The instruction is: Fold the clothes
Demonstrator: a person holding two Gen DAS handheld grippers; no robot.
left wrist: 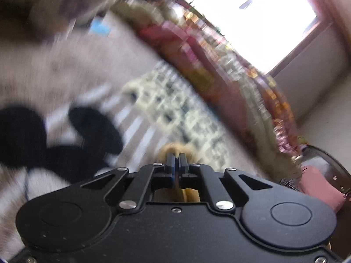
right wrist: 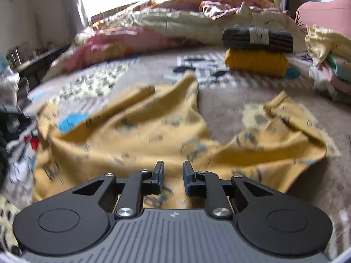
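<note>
Pinching yellow garment (right wrist: 136, 135), left fingers (left wrist: 170, 160); right fingers (right wrist: 158, 175) parted.

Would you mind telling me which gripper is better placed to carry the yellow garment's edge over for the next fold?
Left, probably. The left gripper is already shut on a bunch of the yellow garment, while the right gripper stands open above it, gripping nothing.
</note>
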